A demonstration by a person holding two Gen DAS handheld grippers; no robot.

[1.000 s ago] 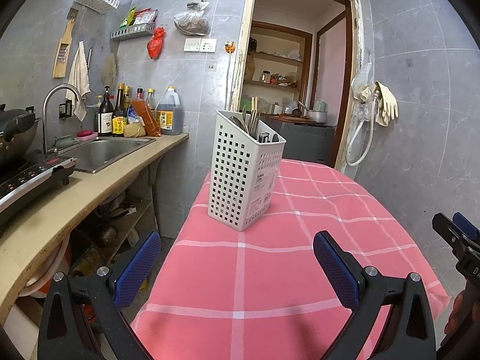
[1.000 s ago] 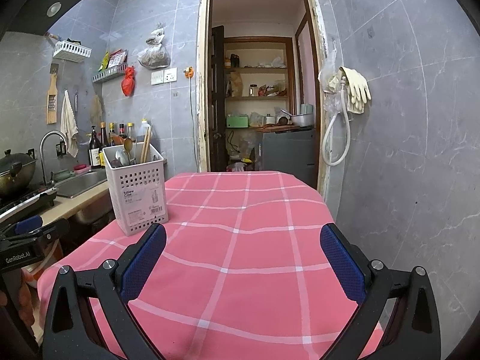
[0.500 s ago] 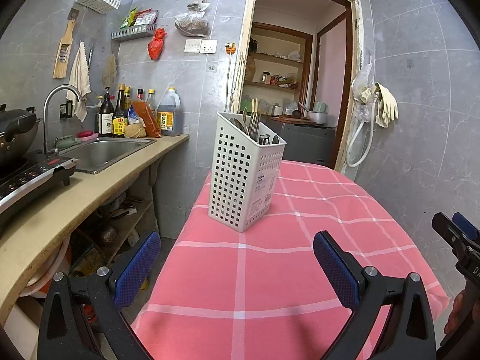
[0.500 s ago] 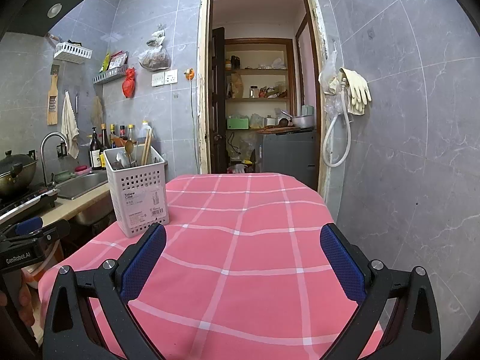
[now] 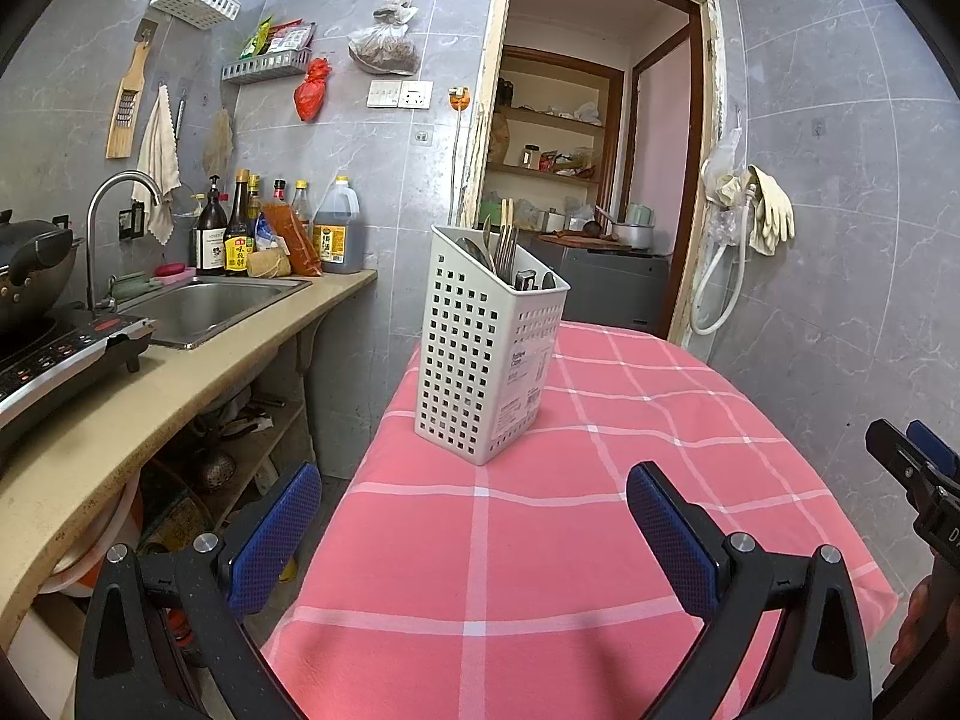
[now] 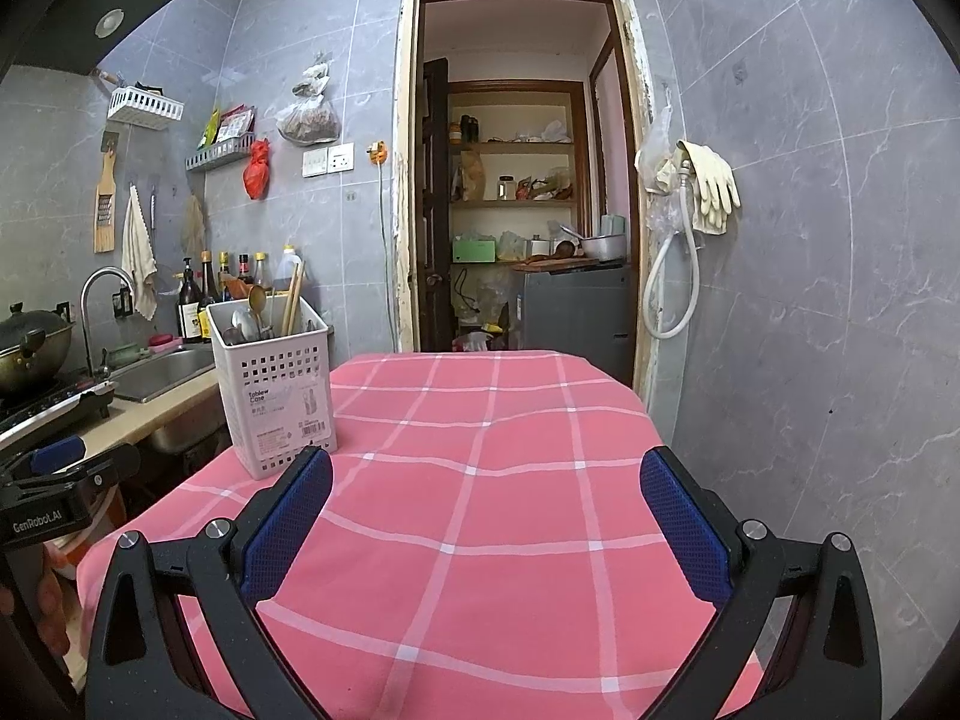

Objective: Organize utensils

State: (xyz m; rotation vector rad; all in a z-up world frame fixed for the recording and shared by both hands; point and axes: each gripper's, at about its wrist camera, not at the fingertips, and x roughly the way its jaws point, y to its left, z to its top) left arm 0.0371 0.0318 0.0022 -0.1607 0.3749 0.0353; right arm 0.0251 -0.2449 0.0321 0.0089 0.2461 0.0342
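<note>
A white perforated utensil holder stands upright near the left edge of the pink checked table. Spoons and chopsticks stick out of its top. In the right wrist view the same holder sits at the table's left, with spoons and chopsticks inside. My left gripper is open, low over the table's near edge, short of the holder. My right gripper is open with nothing between its fingers, over the table's near side, to the right of the holder.
A beige counter with a sink, tap, bottles and a cooktop runs along the left. An open doorway lies behind the table. Rubber gloves and a hose hang on the right wall.
Both views have barely shifted; the holder sits a touch lower in the right wrist view. Both grippers stay open and nothing was grasped.
</note>
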